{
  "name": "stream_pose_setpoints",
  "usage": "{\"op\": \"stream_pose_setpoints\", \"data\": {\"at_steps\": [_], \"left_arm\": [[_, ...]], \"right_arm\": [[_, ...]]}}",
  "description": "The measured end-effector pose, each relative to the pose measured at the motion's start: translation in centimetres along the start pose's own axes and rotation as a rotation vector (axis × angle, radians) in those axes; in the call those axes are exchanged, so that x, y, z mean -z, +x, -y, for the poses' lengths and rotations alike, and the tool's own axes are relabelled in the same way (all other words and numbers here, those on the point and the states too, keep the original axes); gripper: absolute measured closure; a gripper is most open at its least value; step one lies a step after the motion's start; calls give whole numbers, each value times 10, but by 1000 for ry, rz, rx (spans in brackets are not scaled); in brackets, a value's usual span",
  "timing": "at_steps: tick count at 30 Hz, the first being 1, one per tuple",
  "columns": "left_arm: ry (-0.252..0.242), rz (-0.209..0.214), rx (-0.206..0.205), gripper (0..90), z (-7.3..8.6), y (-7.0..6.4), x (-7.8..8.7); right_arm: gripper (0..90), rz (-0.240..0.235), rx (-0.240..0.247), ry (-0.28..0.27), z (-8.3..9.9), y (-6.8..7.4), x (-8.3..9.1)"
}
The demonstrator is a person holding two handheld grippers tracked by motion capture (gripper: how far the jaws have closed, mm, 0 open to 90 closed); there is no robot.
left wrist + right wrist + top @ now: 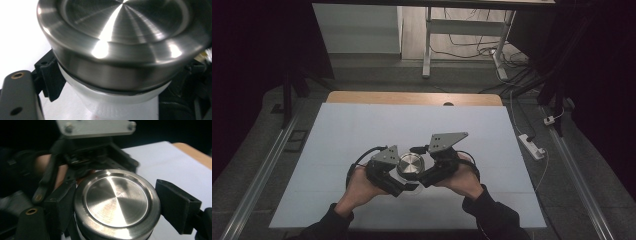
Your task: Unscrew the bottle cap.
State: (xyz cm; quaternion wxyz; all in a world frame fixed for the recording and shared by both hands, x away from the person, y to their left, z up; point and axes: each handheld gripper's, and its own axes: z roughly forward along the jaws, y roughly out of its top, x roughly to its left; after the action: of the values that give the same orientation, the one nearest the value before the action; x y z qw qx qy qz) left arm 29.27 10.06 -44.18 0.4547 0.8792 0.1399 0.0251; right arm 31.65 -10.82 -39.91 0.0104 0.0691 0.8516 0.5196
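Both tongs, left and right, clamp the jar

The steel lid runs off the left tool view's top edge; the white container below the tool is cropped at the bottom edge, its base hidden.

table: wooden, bare strip at the far edge
cover: white sheet (spread over nearly the whole top)

Glossy brushed-metal lid, white matt body — matt black plastic fingers
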Motion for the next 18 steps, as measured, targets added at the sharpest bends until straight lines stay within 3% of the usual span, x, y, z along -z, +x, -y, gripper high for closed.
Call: {"op": "stream_pose_setpoints", "data": {"at_steps": [1, 3, 5, 7, 10, 11, 12, 15, 18], "left_arm": [[2, 18, -20, 155, 0, -1, -1], [8, 51, -52, 155, -2, -5, -3], [8, 65, -63, 155, -3, -8, -5], [6, 53, -58, 155, -4, -8, -5], [-3, 2, -26, 155, -4, -6, -1], [-3, -21, -17, 155, -3, -4, 0], [-12, -46, 3, 155, -3, -3, 1], [-24, -118, 52, 155, -1, 0, 4], [-27, -162, 84, 155, 0, 2, 5]], "right_arm": [[198, -71, 42, -1, 2, -1, 3], [197, -140, 79, -7, 5, -2, 6], [196, -165, 88, -6, 6, -3, 7], [165, -171, 84, -3, 6, -4, 9], [46, -80, 48, -15, 0, -3, 14], [23, -12, 20, -18, -5, -1, 19], [23, -12, 20, -18, -5, -1, 19], [19, 120, -15, 12, -12, 6, 18], [53, 208, -35, 30, -15, 16, 10]]}}
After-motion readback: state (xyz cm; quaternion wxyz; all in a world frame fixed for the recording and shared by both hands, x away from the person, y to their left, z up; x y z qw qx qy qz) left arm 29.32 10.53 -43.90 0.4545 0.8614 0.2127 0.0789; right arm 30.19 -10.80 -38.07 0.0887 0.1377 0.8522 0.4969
